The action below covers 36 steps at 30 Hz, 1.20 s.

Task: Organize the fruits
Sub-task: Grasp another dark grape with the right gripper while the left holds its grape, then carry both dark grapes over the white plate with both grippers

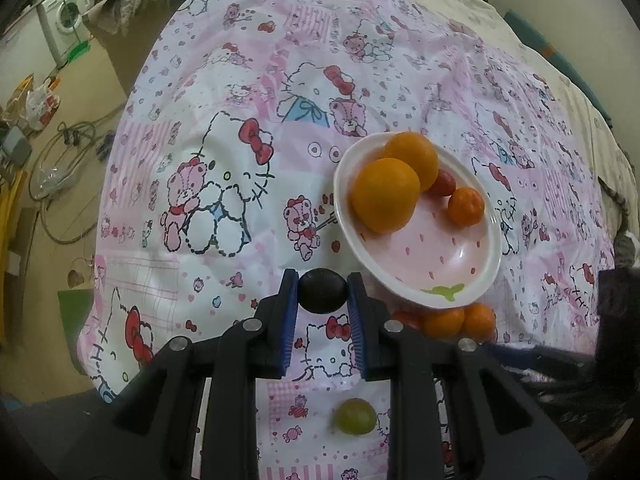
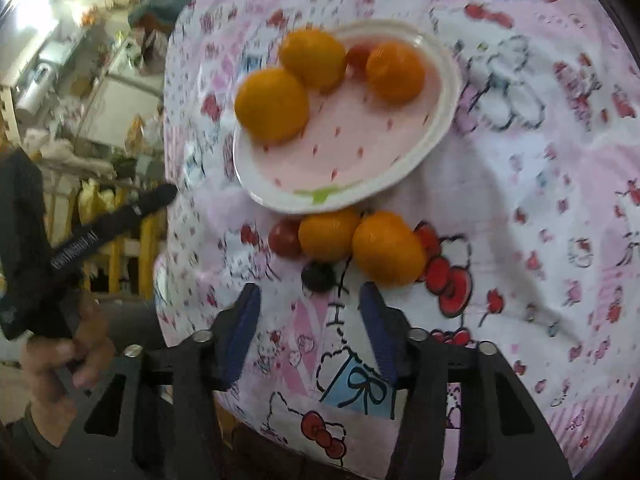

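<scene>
My left gripper [image 1: 322, 290] is shut on a dark grape [image 1: 322, 291], held above the cloth just left of the pink strawberry plate [image 1: 460, 276]. The plate holds two oranges [image 1: 386, 195], a tangerine [image 1: 466, 207] and a cherry tomato [image 1: 443, 183]. Two tangerines [image 1: 460, 322] and a tomato [image 1: 406, 319] lie by the plate's near rim. A green grape [image 1: 355, 416] lies under the gripper. My right gripper [image 2: 310, 296] is open and empty, close before another dark grape [image 2: 318, 276], two tangerines [image 2: 388, 247] and a tomato [image 2: 285, 239]. The plate [image 2: 360, 184] is beyond.
Everything lies on a pink Hello Kitty cloth [image 1: 224, 168] over a bed. The floor at the left has cables [image 1: 60, 160] and a washing machine [image 1: 66, 16]. The hand holding the left gripper [image 2: 60, 352] shows at the left of the right wrist view.
</scene>
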Available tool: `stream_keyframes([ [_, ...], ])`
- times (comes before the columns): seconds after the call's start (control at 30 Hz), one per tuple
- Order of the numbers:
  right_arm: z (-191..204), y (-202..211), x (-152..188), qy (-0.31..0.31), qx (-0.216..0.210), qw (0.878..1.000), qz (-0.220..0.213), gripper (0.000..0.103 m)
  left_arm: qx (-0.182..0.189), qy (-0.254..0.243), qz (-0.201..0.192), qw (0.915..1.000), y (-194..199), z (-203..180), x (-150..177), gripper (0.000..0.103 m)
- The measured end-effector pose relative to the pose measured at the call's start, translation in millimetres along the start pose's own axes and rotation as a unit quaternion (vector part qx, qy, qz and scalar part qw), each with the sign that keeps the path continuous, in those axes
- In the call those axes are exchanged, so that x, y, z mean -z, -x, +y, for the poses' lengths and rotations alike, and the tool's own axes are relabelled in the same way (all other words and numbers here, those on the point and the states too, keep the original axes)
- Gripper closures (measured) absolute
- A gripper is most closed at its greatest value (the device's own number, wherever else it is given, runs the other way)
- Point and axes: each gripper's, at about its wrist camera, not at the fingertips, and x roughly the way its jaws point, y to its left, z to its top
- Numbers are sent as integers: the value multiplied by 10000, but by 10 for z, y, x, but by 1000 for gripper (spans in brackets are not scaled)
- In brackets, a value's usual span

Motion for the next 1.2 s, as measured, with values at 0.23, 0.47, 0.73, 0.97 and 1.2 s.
stream_keyframes([
  [0.23, 140, -285, -17, 267, 361, 9986, 278, 57, 25, 79, -74, 9999, 43, 42, -11, 83],
  [0.47, 290, -532, -69, 877, 1170, 9890, 229, 64, 16, 43, -65, 10000, 36, 56, 4, 83],
  [0.73, 197, -440, -75, 826, 1084, 9904, 237, 79, -45, 88, -61, 9999, 14, 62, 3, 82],
  [0.97, 210, -355, 17, 824, 904, 9922, 249, 79, -25, 34, -74, 10000, 47, -30, -16, 82],
  [1.2, 293, -254, 29, 829, 633, 9944, 186, 79, -152, -190, -275, 9993, 149, -172, -18, 82],
])
